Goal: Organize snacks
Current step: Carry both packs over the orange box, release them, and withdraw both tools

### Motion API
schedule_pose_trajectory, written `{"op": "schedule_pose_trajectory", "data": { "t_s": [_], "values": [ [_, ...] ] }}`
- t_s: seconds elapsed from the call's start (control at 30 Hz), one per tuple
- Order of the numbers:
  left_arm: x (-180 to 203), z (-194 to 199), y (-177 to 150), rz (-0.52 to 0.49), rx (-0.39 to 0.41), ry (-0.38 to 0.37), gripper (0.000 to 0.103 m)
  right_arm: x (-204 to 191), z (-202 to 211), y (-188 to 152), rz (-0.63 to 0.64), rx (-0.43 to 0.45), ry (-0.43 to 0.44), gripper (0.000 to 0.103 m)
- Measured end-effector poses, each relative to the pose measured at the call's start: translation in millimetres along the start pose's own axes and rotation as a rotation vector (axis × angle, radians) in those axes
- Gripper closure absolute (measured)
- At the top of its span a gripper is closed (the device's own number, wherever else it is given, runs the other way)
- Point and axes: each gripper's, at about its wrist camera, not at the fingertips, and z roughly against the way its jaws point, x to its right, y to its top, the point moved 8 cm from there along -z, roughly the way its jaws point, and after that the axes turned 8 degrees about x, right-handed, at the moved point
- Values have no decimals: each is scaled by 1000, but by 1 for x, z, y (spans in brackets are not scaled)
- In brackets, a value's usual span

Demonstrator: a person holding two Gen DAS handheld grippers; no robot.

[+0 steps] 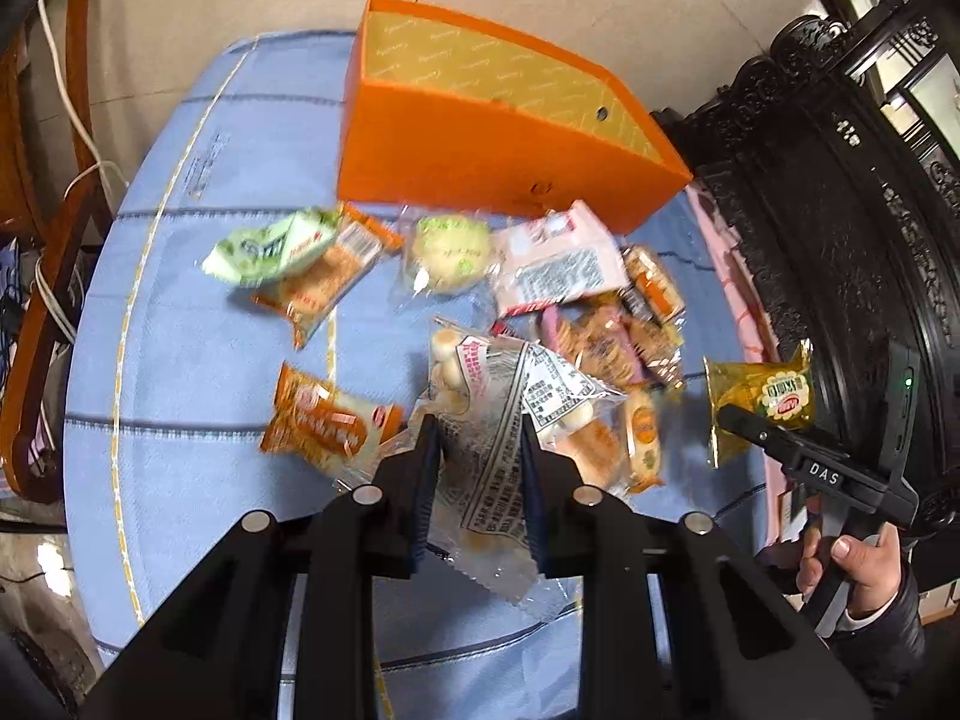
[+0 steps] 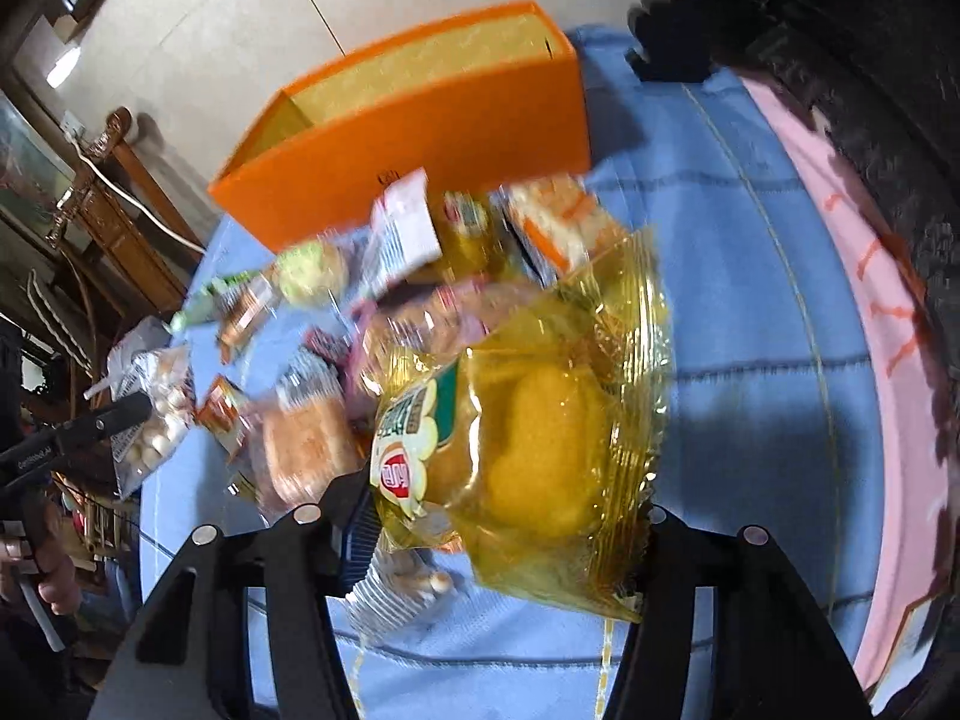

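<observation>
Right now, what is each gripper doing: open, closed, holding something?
Left gripper: closed on the clear white-printed packet of small round biscuits.
Right gripper: closed on the transparent yellow snack packet.

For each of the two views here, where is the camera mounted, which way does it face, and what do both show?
Left wrist: on the left hand-held gripper, facing forward and down at the snack pile; its fingers grip a clear packet, and the right hand shows.
Right wrist: on the right hand-held gripper, facing the orange box; its fingers hold a yellow packet, and the left hand shows.
Shared: orange box, blue tablecloth, snack pile, both packets.
</observation>
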Motion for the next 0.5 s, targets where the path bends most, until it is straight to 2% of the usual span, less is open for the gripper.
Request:
{"op": "schedule_pose_trajectory", "data": {
  "t_s": [0.13, 0.3, 0.37, 0.5],
  "values": [
    [15, 10, 36, -18, 63, -27, 79, -11, 13, 38, 31, 62, 31, 46],
    [40, 9, 95, -49, 139, -42, 79, -33, 17, 111, 59, 152, 78, 46],
    [49, 4, 127, -45, 175, -50, 79, -41, 12, 143, 50, 180, 101, 46],
    [59, -15, 184, -56, 219, -15, 79, -51, -13, 207, 52, 221, 89, 46]
  ]
}}
